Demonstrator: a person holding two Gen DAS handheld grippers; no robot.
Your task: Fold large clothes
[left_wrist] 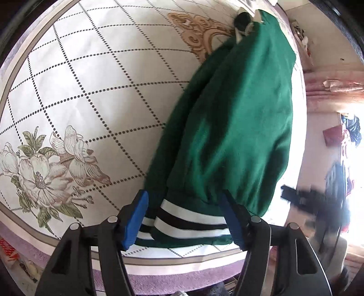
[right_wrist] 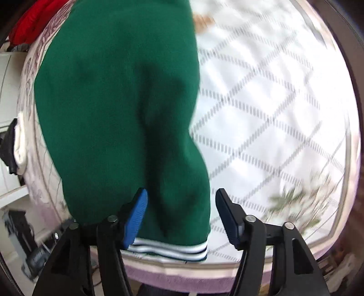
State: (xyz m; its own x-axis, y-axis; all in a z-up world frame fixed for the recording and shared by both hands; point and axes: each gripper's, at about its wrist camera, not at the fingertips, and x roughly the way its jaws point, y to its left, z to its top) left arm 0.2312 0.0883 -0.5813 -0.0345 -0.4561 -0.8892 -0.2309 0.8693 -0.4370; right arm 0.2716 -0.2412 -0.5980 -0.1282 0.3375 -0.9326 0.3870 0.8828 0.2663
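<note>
A green sweatshirt (left_wrist: 229,118) lies on a bed (left_wrist: 95,75) covered in a white spread printed with a dotted diamond grid and pale flowers. The garment sits along one side edge of the bed, its length running away from both cameras, and its striped hem (left_wrist: 188,223), banded white, black and green, lies closest, at the bed's near edge. It seems already folded lengthwise into a narrow strip, with a sleeve or side panel tucked against the body, probably so the hem end can be lifted and folded over next.

The left gripper (left_wrist: 184,218) hovers at the striped hem. Its fingers (left_wrist: 136,220), padded in blue, are spread wide, one on each side of the hem, clasping nothing; whether the pads brush the cloth cannot be told.

In the right wrist view, blurred by motion, the right gripper (right_wrist: 180,216) is at the same near end of the sweatshirt. Its fingers (right_wrist: 136,218) are also spread wide and empty. The left-hand pad overlaps the green fabric just above the hem, while the other sits over bare bedspread, beside the garment's edge.

Red fabric (right_wrist: 34,20) shows beyond the bed's far corner.
</note>
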